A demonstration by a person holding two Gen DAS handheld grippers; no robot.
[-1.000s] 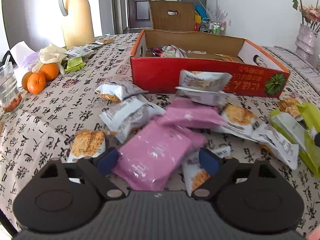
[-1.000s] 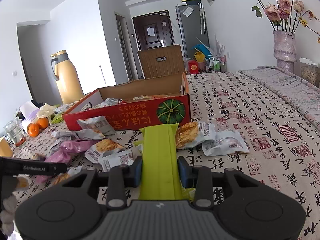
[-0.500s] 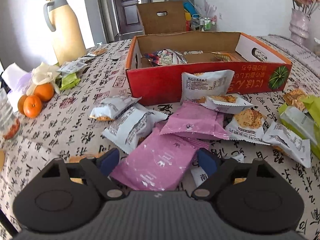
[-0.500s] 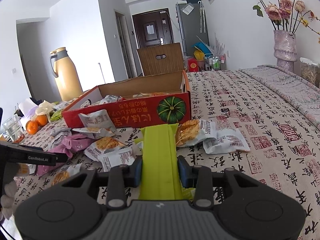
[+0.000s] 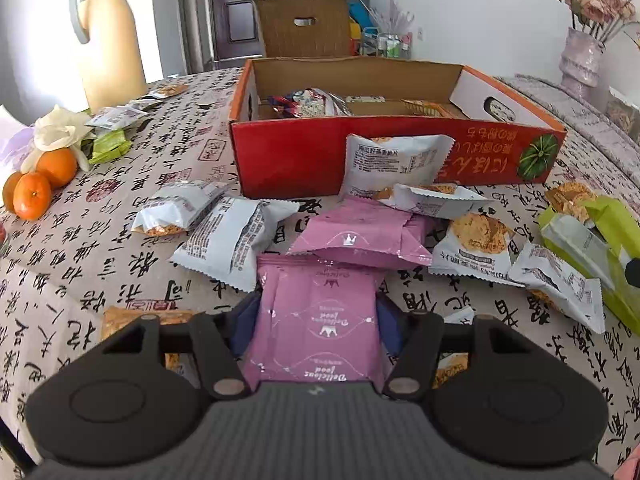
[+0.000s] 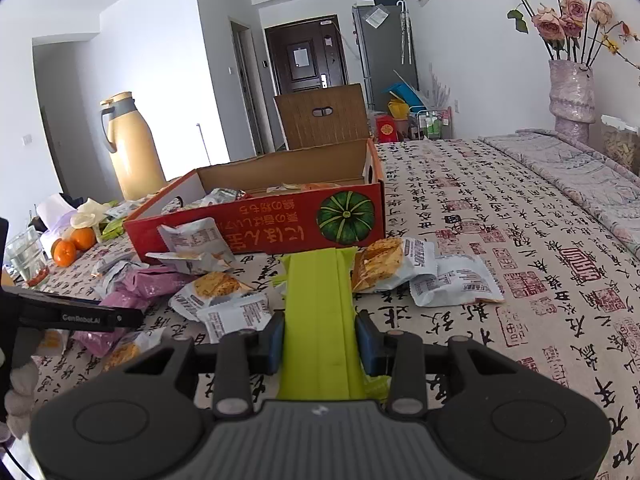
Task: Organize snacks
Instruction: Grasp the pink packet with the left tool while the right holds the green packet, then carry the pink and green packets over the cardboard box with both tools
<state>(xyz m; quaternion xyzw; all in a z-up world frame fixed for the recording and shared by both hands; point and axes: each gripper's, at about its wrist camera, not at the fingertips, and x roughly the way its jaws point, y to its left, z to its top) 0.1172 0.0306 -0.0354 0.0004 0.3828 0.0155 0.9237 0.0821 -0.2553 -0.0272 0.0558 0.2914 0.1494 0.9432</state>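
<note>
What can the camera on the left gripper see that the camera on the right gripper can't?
Only the left wrist view shows the left gripper with its jaws closing on the pink packet, and a loose packet far back by the jug.

Only the right wrist view shows the right gripper shut on the green packet, the glass at the left edge, and the grey fridge.

Both show the red box, the oranges, the yellow jug, the flower vase and the scattered white packets.
</note>
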